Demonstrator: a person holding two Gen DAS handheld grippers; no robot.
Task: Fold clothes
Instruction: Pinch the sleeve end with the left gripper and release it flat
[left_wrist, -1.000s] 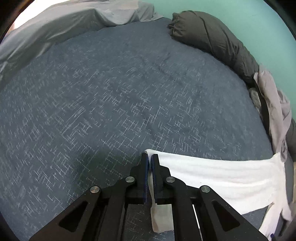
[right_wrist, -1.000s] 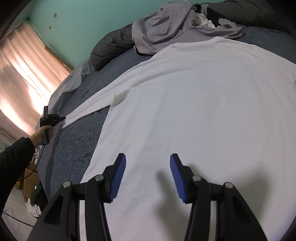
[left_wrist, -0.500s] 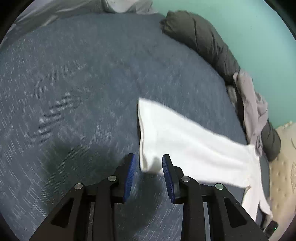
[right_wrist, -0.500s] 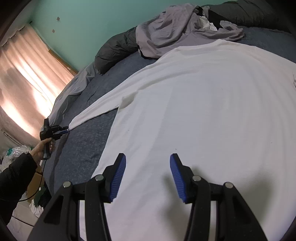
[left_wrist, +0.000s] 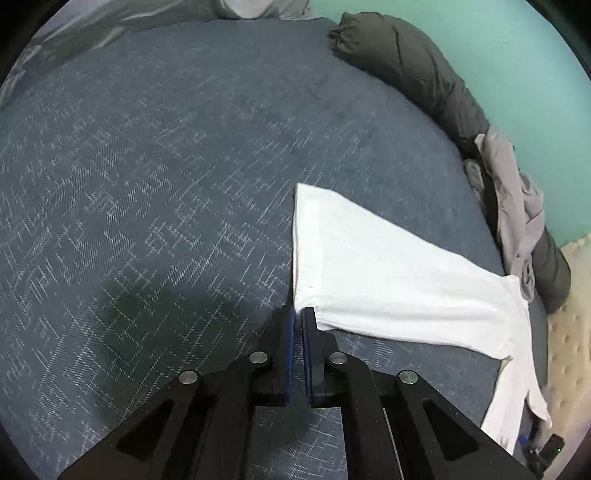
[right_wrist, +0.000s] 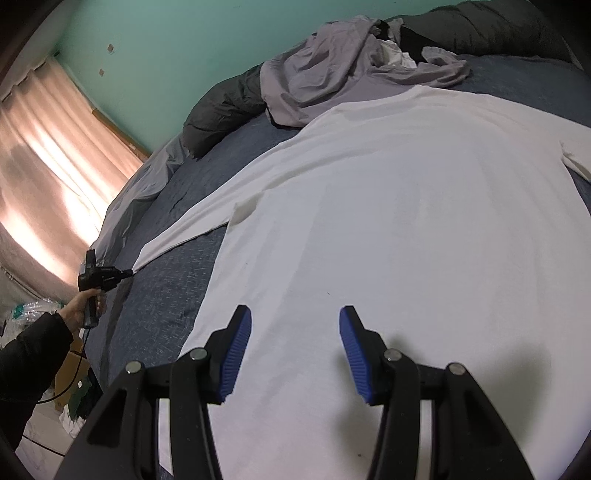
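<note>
white shirt (right_wrist: 406, 221) lies flat on the bed (left_wrist: 147, 184) — left claw (left_wrist: 298, 314) just closed, pinching the sleeve cuff (left_wrist: 306, 295); right claw (right_wrist: 295, 350) spread, empty — next, fold the sleeve inward.

White long-sleeved shirt (right_wrist: 406, 221) flat on the blue bedspread (left_wrist: 147, 184), one sleeve (left_wrist: 388, 273) outstretched.

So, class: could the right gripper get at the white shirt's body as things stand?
Probably yes. The right gripper has its jaws open just above the white shirt, which lies flat on the bed with nothing in between.
</note>
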